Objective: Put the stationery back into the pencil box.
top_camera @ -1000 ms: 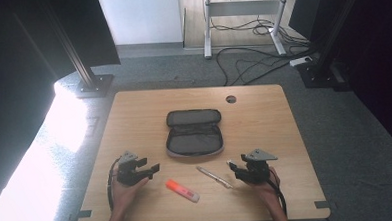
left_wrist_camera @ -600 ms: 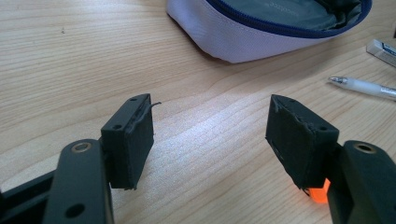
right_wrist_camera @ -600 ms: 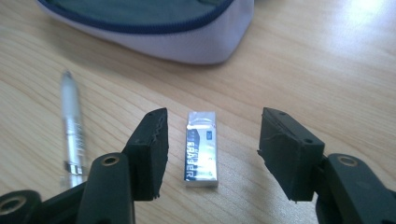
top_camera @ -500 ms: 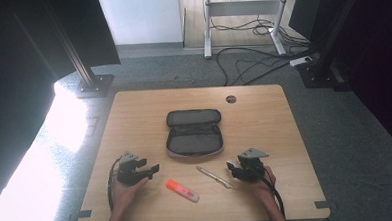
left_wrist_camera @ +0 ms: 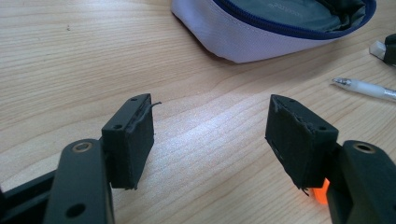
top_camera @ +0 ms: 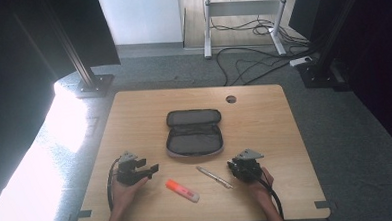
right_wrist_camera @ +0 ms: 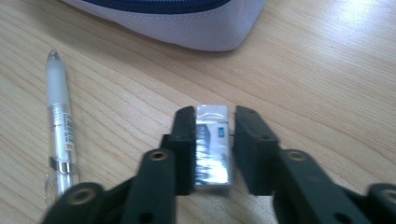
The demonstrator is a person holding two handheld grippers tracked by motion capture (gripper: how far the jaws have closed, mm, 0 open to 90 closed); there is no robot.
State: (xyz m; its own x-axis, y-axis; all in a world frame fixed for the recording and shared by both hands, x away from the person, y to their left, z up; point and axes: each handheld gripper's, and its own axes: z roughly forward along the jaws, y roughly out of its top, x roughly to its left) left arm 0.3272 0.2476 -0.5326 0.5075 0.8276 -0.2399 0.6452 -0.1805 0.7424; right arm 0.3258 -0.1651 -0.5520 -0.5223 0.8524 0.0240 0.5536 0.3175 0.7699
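Note:
An open grey pencil case [top_camera: 193,133] with a blue zip lies mid-table. In front of it are a clear white pen [top_camera: 214,177] and an orange highlighter [top_camera: 182,190]. My right gripper [top_camera: 235,166] rests low on the table just right of the pen [right_wrist_camera: 60,126]. Its jaws have just been closing and now clamp a small white eraser [right_wrist_camera: 213,144] in a printed sleeve. My left gripper [top_camera: 149,171] sits at the front left, open with bare wood between its pads [left_wrist_camera: 133,140]. The highlighter [left_wrist_camera: 320,193] peeks out behind its right jaw.
The wooden table [top_camera: 284,116] has a round cable hole [top_camera: 231,99] at the back. Black stands and loose cables lie on the floor beyond it. Bright sunlight falls on the floor at the left.
The right gripper has edged a little left toward the pen and its jaws have drawn in. The left gripper has stayed put.

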